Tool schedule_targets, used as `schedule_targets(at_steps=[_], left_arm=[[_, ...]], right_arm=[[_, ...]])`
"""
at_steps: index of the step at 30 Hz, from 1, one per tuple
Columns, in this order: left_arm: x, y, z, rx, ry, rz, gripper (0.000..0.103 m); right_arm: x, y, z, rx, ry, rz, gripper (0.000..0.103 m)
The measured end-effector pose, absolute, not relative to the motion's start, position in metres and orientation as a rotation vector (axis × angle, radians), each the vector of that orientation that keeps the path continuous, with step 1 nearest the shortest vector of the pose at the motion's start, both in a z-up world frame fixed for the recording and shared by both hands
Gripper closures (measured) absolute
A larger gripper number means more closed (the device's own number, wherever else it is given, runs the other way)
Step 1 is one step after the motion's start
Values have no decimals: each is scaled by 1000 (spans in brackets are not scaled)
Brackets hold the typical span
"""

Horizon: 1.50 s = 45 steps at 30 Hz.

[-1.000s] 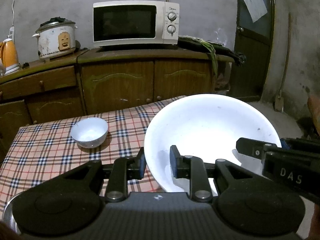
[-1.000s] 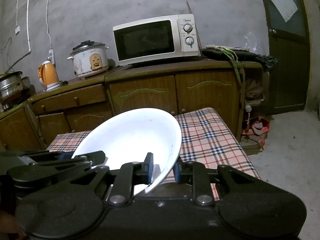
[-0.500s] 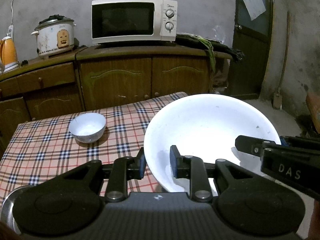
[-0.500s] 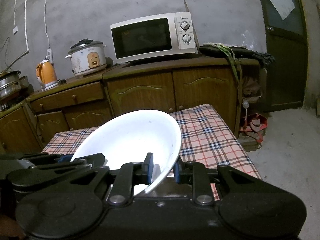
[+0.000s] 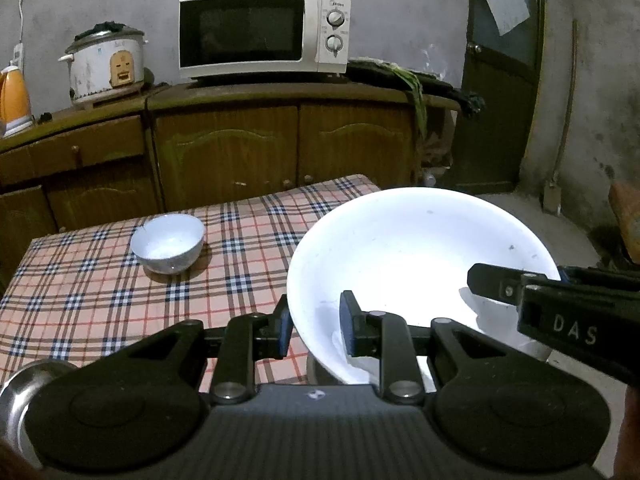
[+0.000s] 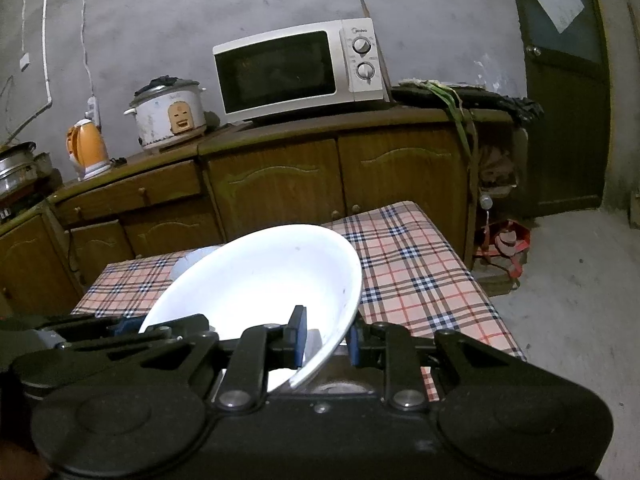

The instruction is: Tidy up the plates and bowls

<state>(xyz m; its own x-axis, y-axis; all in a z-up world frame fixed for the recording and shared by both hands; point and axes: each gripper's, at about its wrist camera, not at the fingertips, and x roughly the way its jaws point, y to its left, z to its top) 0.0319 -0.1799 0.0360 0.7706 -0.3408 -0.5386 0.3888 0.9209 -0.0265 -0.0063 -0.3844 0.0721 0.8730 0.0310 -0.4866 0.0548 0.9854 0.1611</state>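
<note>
- Plaid cloth covers the table (image 5: pixel 92 300) in a dim kitchen, with wooden cabinets (image 5: pixel 224 156) along the grey wall behind.
- Left gripper (image 5: pixel 314 322) is clamped on the near left rim of the large white bowl (image 5: pixel 416 256), one pad outside the wall and one inside.
- Right gripper (image 6: pixel 325 334) pinches the opposite rim in the same way; its dark body also shows at the right edge of the left wrist view.
- Held from both sides, the large white bowl hangs tilted above the near right part of the table, apparently clear of the cloth; two grips likely keep so wide a dish from swinging.
- Small white bowl (image 5: pixel 168 243) sits upright on the cloth, well apart to the far left, a probable partner for stacking.
- Steel vessel rim (image 5: pixel 20 392) peeks in at the near left corner.
- Farther out, a microwave (image 5: pixel 264 36), a rice cooker (image 5: pixel 106 64) and an orange kettle (image 6: pixel 89 148) stand on the cabinets.
</note>
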Motion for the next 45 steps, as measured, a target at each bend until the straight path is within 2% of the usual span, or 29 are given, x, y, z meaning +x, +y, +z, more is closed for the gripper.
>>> schedule_targets(at_steps=[45], left_arm=[[26, -191, 13, 87, 649, -398, 77]], right_arm=[[-10, -395, 44, 224, 568, -26, 76]])
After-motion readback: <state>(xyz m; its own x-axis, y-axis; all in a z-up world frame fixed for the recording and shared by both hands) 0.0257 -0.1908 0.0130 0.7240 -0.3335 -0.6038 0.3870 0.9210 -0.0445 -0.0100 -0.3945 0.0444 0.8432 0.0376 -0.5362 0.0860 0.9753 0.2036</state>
